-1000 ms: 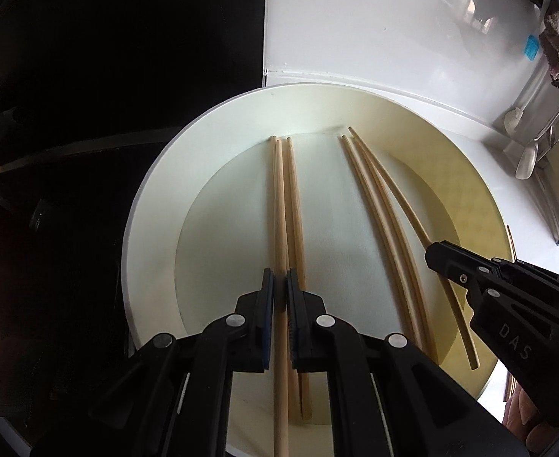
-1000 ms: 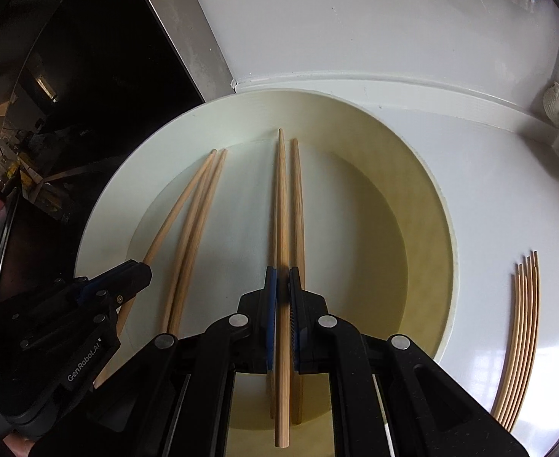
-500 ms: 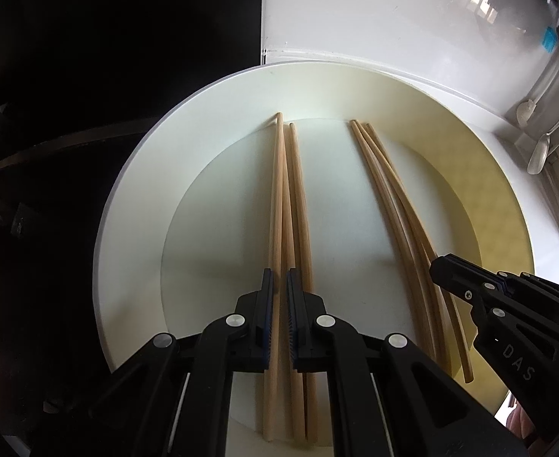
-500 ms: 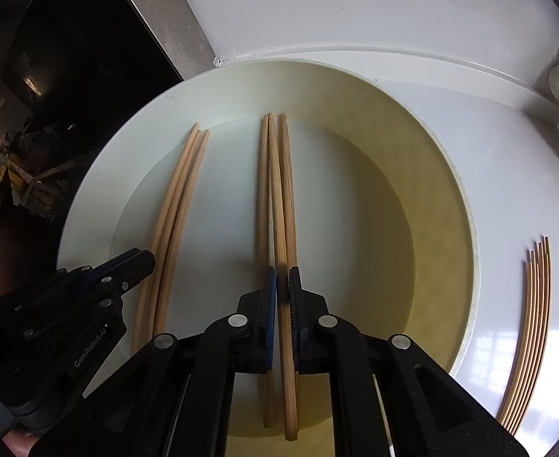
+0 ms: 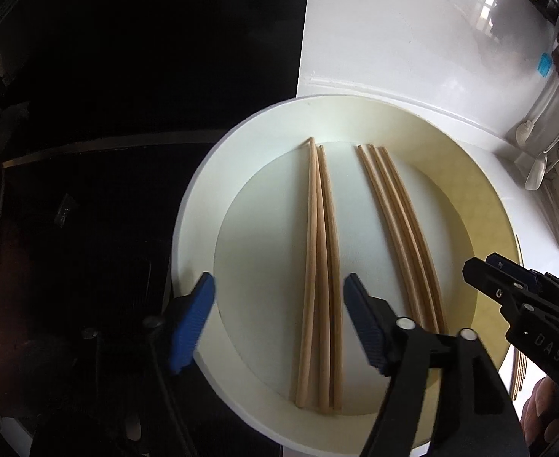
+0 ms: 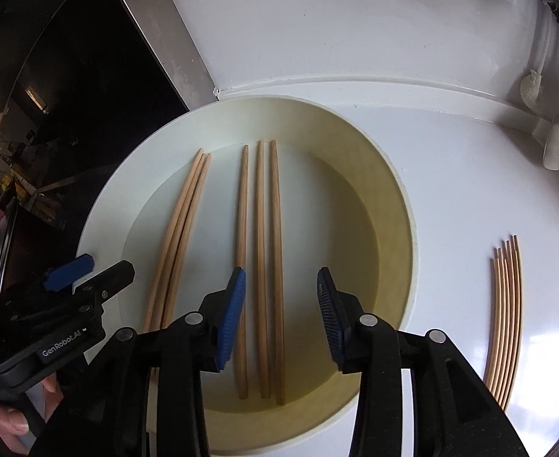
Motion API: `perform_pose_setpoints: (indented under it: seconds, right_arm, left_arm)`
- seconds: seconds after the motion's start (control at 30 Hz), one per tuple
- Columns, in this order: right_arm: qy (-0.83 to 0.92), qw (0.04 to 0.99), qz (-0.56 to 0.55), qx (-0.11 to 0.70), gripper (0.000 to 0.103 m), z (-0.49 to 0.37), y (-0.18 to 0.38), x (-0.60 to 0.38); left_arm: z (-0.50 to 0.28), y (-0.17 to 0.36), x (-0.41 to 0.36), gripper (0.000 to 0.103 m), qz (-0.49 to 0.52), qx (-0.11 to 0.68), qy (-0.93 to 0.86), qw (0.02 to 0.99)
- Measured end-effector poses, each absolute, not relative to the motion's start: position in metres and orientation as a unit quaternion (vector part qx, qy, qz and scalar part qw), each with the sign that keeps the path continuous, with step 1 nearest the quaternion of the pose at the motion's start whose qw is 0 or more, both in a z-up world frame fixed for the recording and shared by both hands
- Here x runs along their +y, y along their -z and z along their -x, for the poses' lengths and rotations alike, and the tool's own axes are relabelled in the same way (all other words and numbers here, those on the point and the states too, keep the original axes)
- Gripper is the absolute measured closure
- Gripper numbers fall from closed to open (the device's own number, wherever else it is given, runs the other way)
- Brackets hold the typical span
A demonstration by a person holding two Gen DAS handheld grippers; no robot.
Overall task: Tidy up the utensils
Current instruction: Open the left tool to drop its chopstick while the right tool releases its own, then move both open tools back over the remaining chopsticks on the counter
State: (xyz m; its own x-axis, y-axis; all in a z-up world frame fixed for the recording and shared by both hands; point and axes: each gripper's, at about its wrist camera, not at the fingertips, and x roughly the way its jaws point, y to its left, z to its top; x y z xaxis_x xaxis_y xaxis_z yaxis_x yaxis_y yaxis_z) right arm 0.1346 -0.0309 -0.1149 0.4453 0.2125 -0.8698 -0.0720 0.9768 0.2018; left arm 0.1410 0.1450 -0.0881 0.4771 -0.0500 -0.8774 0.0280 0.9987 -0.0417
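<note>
A round cream plate (image 5: 203, 205) (image 6: 393, 205) lies on a white counter. On it lie two groups of three wooden chopsticks. The left group (image 5: 319, 266) (image 6: 180, 228) lies under my left gripper (image 5: 279, 297), which is open and empty above it. The right group (image 5: 401, 228) (image 6: 264, 251) lies under my right gripper (image 6: 279, 297), which is also open and empty. Each gripper shows at the edge of the other's view: the right one (image 5: 508, 289) and the left one (image 6: 81, 278).
Several more chopsticks (image 6: 506, 312) lie on the white counter (image 6: 470, 190) right of the plate. White spoons (image 6: 557, 141) (image 5: 536, 171) hang on a rack at the far right. A dark cooktop (image 5: 89, 114) borders the plate on the left.
Both grippers have opened and let go of their chopsticks, which now lie flat on the plate. Both grippers have drawn back and up a little.
</note>
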Motion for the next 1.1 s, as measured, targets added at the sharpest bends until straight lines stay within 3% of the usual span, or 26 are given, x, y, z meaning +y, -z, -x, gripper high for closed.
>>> perform_pose_setpoints:
  seconds: [0.27, 1.1]
  right_arm:
    - [-0.080, 0.862, -0.060, 0.497, 0.048, -0.101, 0.090, -0.042]
    - [-0.002, 0.870, -0.063, 0.490, 0.038, -0.006, 0.067, -0.170]
  left_arm:
    - [-0.120, 0.063, 0.136, 0.022, 0.001, 0.484, 0.030, 0.874]
    - [-0.059, 0.037, 0.038, 0.010, -0.001, 0.462, 0.081, 0.883]
